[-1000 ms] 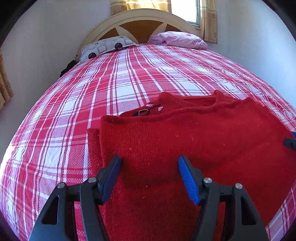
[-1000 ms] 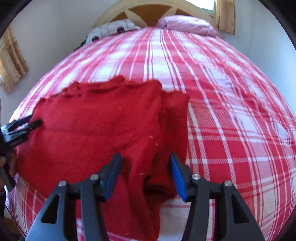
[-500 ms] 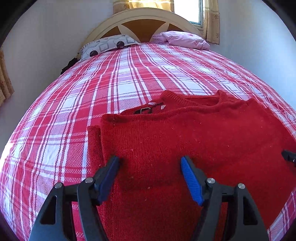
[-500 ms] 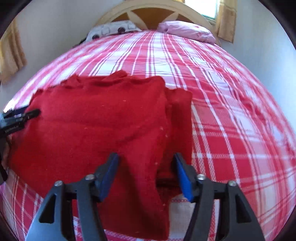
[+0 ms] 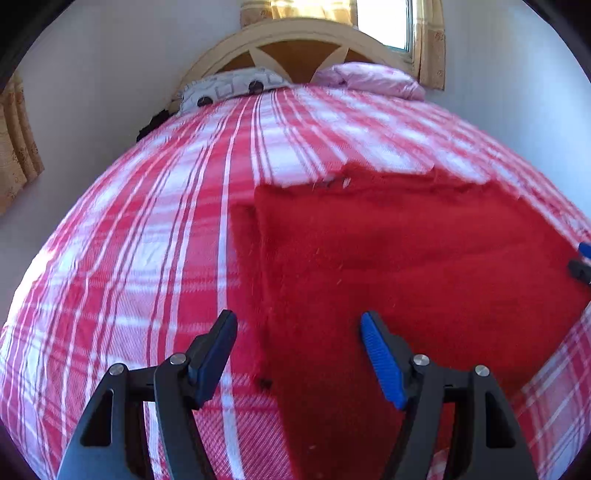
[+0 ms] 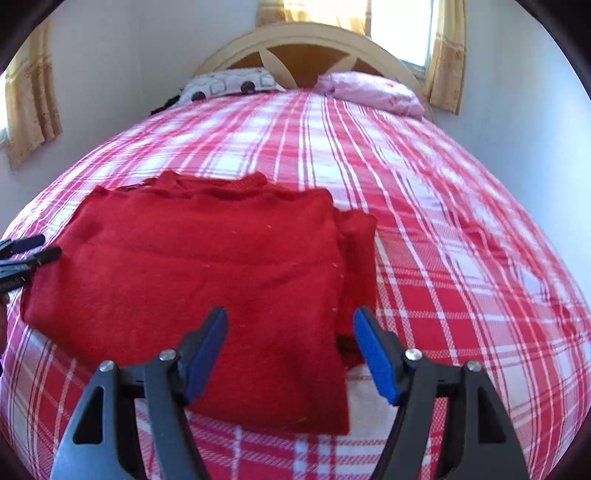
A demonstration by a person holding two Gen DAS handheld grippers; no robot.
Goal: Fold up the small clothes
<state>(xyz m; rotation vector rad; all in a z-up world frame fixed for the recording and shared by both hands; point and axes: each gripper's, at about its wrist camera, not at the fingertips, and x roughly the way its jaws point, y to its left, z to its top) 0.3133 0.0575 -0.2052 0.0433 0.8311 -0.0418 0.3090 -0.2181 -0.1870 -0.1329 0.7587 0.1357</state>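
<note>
Daylight pours in from the window (image 5: 384, 22) behind the headboard (image 6: 306, 48), blown out to white and glaring through the curtains (image 6: 447, 55). My left view is smeared with motion blur across the bed (image 5: 147, 258); my right is sharper. Both bulge hard, with black corners, and my jaws sit dark in front.

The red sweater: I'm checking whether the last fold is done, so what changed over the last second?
Both grippers drew apart toward the sweater's side edges: the left gripper now straddles its left edge, the right gripper its right edge. The right gripper's jaws have just been opening, with only the sweater lying below them; neither holds anything. The sweater stayed folded flat on the bed, and the pillows unmoved.
</note>
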